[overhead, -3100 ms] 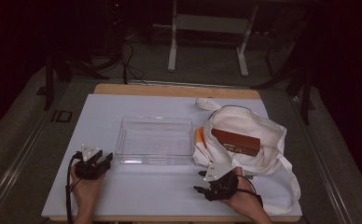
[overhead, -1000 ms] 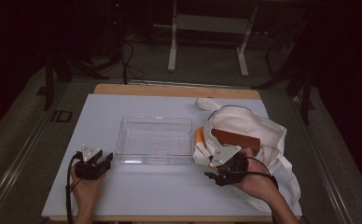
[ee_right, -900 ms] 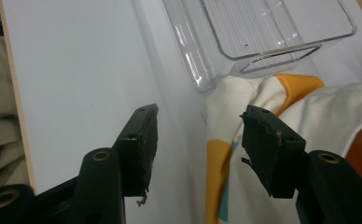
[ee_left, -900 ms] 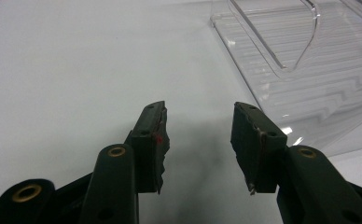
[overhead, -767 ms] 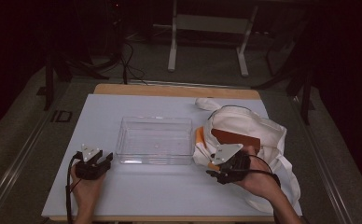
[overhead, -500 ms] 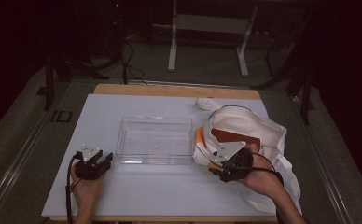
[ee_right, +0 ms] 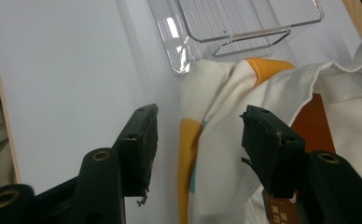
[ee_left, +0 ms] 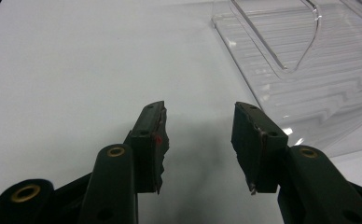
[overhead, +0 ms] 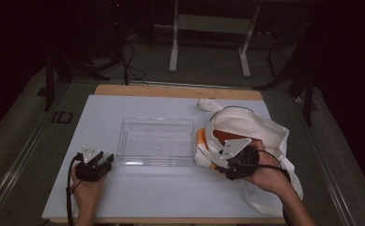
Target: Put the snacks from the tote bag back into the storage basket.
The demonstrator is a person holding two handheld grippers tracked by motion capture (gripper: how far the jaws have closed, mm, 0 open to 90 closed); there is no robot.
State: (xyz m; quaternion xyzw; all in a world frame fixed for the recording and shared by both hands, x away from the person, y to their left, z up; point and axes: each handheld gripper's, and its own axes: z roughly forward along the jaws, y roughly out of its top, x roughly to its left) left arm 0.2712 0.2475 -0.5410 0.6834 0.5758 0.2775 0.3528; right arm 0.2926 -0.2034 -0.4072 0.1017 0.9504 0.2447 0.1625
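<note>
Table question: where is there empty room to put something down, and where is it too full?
The white table is bare left of the clear bin, up to its far-left corner. Another free strip runs along the near edge, between the left gripper and right gripper. The right side is crowded: the cloth bag sprawls there, touching the bin.

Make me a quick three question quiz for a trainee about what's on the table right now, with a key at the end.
1. True or false: the clear plastic bin has something in it.
2. Which tongs are nearest the white cloth bag? A) left tongs B) right tongs C) both equally
3. Fill the gap: a brown box shows inside the mouth of the ____.

Key
1. False. It looks empty in every view.
2. B. The right tongs hang open at the bag's edge, over its orange patch; the left tongs sit open over bare table, beside the bin's near left corner.
3. Bag.
</note>
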